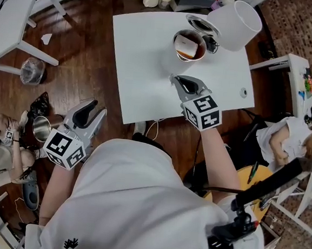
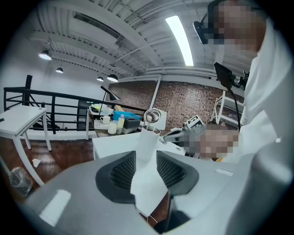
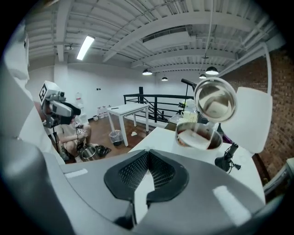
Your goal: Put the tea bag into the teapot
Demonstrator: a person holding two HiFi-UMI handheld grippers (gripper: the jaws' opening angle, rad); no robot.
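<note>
Inside the teapot, the tea bag is seen; it is judged light, limp, best pinched at a corner. The right gripper is closed empty, the left gripper held open.

Loft room, dark wooden floor, white furniture.
A white worktop stands on the boards, with a second white table well apart to one side. A black railing runs behind them, a brick wall closes one end, and a strip light and dark pendant lamps hang under the white beamed ceiling.
</note>
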